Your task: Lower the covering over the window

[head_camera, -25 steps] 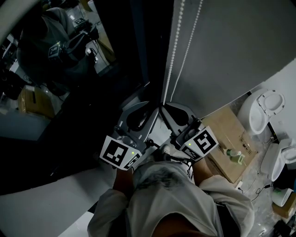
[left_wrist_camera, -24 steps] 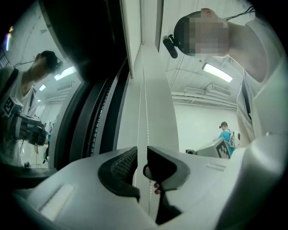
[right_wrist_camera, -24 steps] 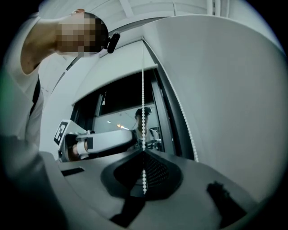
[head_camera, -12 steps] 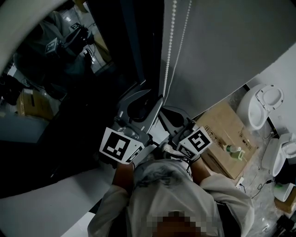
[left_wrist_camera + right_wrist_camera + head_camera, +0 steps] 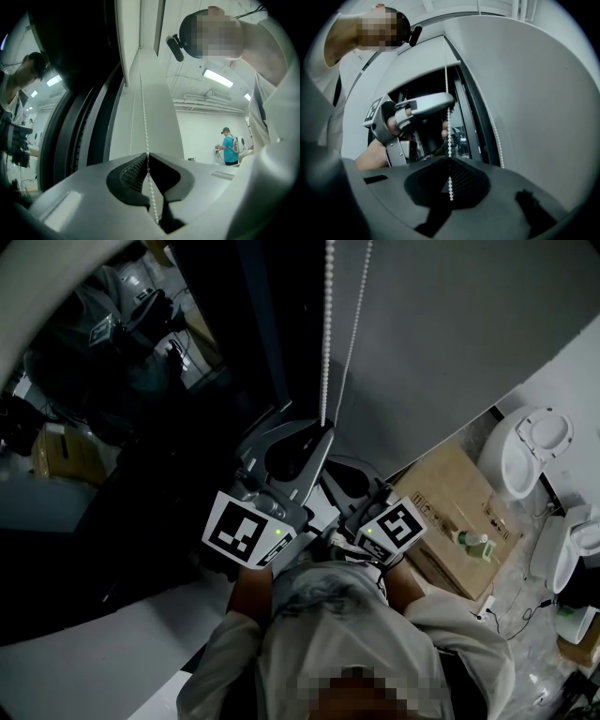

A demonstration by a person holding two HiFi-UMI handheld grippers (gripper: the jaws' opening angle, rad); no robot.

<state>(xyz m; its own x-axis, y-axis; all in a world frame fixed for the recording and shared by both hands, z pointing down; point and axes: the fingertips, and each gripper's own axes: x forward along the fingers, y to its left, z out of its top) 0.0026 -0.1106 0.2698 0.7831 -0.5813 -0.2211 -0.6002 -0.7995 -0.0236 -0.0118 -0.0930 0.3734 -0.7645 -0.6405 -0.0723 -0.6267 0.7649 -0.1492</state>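
Observation:
A white bead chain (image 5: 327,343) hangs in two strands beside the grey roller blind (image 5: 450,334), which covers the right part of the dark window (image 5: 141,399). My left gripper (image 5: 323,430) is the upper one. Its jaws have just been closing, and their tips now meet on the bead chain (image 5: 143,103), as the left gripper (image 5: 148,155) view shows. Just below it, my right gripper (image 5: 328,476) is shut on the same strand. In the right gripper (image 5: 450,158) view the bead chain (image 5: 449,136) runs down between the tips, under the left gripper (image 5: 417,107).
The second chain strand (image 5: 492,126) hangs free against the blind. On the floor at the right are a cardboard box (image 5: 450,502) with a green bottle (image 5: 473,542) and white sanitary fixtures (image 5: 530,456). A person in a blue shirt (image 5: 228,146) stands far off.
My left gripper has climbed the chain, opening on the way and then closing on it higher up. My right gripper has sunk slightly with the chain still in its jaws.

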